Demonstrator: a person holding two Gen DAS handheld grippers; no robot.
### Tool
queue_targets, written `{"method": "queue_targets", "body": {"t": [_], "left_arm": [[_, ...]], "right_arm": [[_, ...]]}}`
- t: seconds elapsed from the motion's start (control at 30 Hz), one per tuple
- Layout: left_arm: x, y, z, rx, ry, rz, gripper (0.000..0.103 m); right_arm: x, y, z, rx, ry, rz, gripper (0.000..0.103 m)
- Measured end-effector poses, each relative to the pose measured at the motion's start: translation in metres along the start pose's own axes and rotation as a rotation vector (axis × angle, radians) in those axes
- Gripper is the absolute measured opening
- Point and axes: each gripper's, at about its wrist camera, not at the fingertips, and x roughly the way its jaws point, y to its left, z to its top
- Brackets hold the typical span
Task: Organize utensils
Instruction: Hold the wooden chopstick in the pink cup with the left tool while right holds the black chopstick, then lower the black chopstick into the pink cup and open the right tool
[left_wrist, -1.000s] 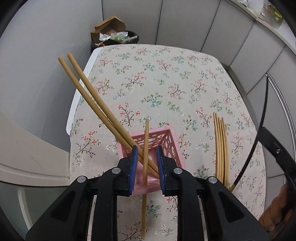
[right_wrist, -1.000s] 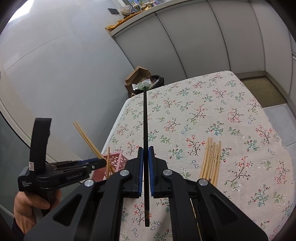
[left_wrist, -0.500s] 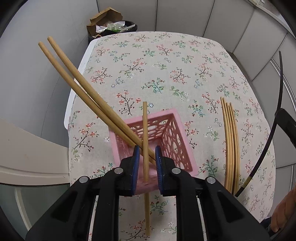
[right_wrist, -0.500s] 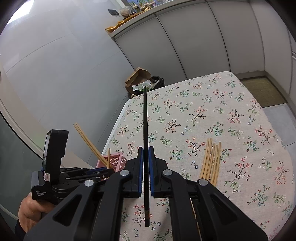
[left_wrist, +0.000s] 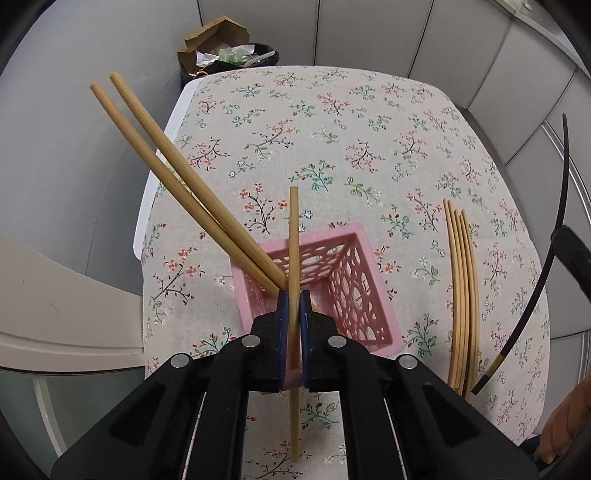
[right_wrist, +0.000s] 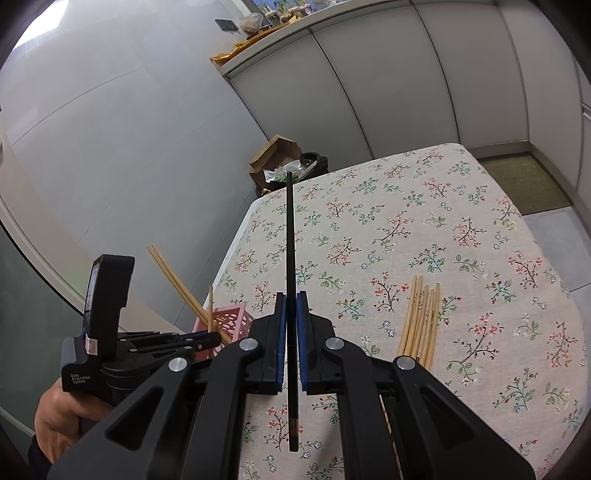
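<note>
Grey wall panels close in a small room, with a bin (left_wrist: 229, 59) stuffed with cardboard and paper standing past the far end of the worktop (left_wrist: 332, 122), which wears a cloth printed with flowers.

At the left of the left wrist view, two thick bamboo chopsticks (left_wrist: 177, 184) lean out of a pink basket (left_wrist: 365, 295) toward the upper left, their lower ends down inside it. The basket sits near the worktop's left edge. Over its near rim, the left claw (left_wrist: 294, 306) is pinched narrow on a single bamboo chopstick (left_wrist: 293, 236), held nearly upright with its lower end hanging below the claw, in front of the basket; whether that end touches the cloth is hard to tell. To the right of the basket, well apart from it, a bundle of thin bamboo chopsticks (left_wrist: 461, 288) lies flat on the cloth, side by side. Farther right, a black chopstick (left_wrist: 546, 266) crosses the edge of that view.

From the right wrist view, the right claw (right_wrist: 290, 314) is closed tight on that black chopstick (right_wrist: 290, 258), which points away along the fingers, above the worktop. The left claw (right_wrist: 201, 338) shows at its lower left beside the basket (right_wrist: 231, 317), the bundle (right_wrist: 421, 321) at its right.
</note>
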Motion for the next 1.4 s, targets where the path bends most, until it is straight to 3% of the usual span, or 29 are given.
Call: {"method": "queue_targets", "body": {"t": [0.33,0.53,0.9,1.03,1.4], "left_arm": [[-0.009,0.007,0.01,-0.034,-0.084,-0.038,0.005],[-0.016,0.012,0.015,-0.048,-0.146,-0.05,0.005],[-0.044,0.035,0.022,-0.136,-0.273,-0.112,0.005],[-0.054,0.039,0.023,-0.162,-0.328,-0.113,0.005],[-0.085,0.055,0.022,-0.247,-0.498,-0.128,0.005]], "right_arm": [[0.013,0.004,0.0,-0.006,0.024,0.004,0.006],[0.016,0.01,0.014,0.052,-0.041,0.079,0.006],[0.038,0.057,0.03,0.013,-0.196,0.159,0.006],[0.052,0.068,0.023,-0.046,-0.223,0.132,0.006],[0.081,0.082,-0.016,-0.221,-0.191,0.044,0.006]]}}
